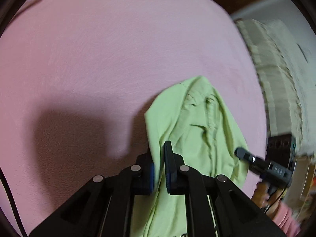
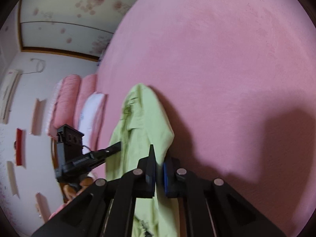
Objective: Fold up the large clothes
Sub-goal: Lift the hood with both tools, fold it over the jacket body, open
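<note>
From my left tongs [image 1: 159, 164] I lose the light green garment [image 1: 197, 122] where it runs down between the arms and off the bottom edge, so its full shape I cannot tell. The fold held in the pads [image 1: 151, 174] is hidden by them. Off to their right, the cream cloth pile [image 1: 276, 75] is smeared with blur, and the person's hand [image 1: 262, 193] on the right tongs [image 1: 240, 152] is mostly covered by that tool. From my right tongs [image 2: 157, 167], the garment again drops out of frame below, and the objects on the wall [image 2: 19, 146] far to their left are too blurred to identify.
</note>
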### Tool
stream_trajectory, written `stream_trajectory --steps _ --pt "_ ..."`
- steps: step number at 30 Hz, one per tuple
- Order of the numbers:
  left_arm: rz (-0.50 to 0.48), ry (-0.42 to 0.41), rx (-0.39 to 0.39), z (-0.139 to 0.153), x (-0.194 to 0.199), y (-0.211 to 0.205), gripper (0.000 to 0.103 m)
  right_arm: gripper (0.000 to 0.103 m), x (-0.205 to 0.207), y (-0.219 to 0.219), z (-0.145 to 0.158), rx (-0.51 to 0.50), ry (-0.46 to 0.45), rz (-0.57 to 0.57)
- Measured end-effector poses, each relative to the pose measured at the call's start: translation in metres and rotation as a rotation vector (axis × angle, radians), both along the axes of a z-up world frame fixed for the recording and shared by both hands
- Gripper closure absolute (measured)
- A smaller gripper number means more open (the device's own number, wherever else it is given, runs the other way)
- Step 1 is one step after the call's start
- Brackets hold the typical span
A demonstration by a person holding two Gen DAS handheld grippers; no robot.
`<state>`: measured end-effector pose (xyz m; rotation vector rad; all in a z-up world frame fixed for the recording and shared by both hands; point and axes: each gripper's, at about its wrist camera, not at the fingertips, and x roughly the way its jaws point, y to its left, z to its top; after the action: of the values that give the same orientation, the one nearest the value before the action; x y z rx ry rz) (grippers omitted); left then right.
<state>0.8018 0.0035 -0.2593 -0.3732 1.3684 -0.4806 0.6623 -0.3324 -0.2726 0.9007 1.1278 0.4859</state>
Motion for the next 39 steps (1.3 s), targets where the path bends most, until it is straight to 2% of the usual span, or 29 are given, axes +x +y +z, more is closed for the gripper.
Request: stream_trajectory --steps 6,11,15,18,20,23,26,31,33,35,36,37,38,39 --pt "-0.013 -0.115 -0.155 0.048 -0.035 0.022 0.098 0.099 -0.017 0.01 0.049 0.077 -0.106 0.084" --pt "-0.04 -0.135 -0.214 0.088 -0.077 0.042 0.098 0.1 -0.05 0.019 0.085 0.139 -0.186 0.17" --pt "-0.14 -0.167 -0.176 0.117 -0.129 0.046 0.098 0.1 -0.086 0.027 0.109 0.16 -0.214 0.259" --pt "-0.213 -0.199 -0.127 0.132 -0.176 0.056 0.097 0.099 -0.122 0.038 0.122 0.105 -0.234 0.319" --pt "-0.237 -0.214 -0.099 0.135 -0.203 0.06 0.097 0.096 -0.143 0.042 0.12 0.1 -0.225 0.332" --pt "-0.268 -0.24 -0.041 0.128 -0.243 0.06 0.097 0.096 -0.177 0.049 0.111 0.077 -0.217 0.349" --pt "-0.33 -0.241 0.086 0.106 -0.29 0.056 0.091 0.095 -0.211 0.049 0.094 0.001 -0.198 0.382" --pt "-0.468 -0.317 0.353 0.059 -0.349 0.04 0.087 0.089 -0.257 0.064 0.058 -0.241 -0.183 0.455" --pt "-0.49 -0.349 0.443 0.048 -0.366 0.037 0.084 0.088 -0.27 0.072 0.043 -0.354 -0.175 0.476" --pt "-0.506 -0.35 0.496 0.045 -0.376 0.036 0.079 0.086 -0.273 0.074 0.035 -0.423 -0.147 0.466" --pt "-0.522 -0.341 0.525 0.044 -0.379 0.036 0.063 0.085 -0.272 0.074 0.035 -0.441 -0.123 0.461" --pt "-0.541 -0.32 0.572 0.043 -0.381 0.036 0.031 0.082 -0.27 0.078 0.037 -0.452 -0.104 0.459" --pt "-0.55 -0.309 0.605 0.042 -0.381 0.03 0.019 0.079 -0.268 0.078 0.038 -0.467 -0.073 0.462" --pt "-0.567 -0.313 0.648 0.044 -0.383 0.031 0.016 0.065 -0.269 0.075 0.038 -0.483 -0.053 0.468"
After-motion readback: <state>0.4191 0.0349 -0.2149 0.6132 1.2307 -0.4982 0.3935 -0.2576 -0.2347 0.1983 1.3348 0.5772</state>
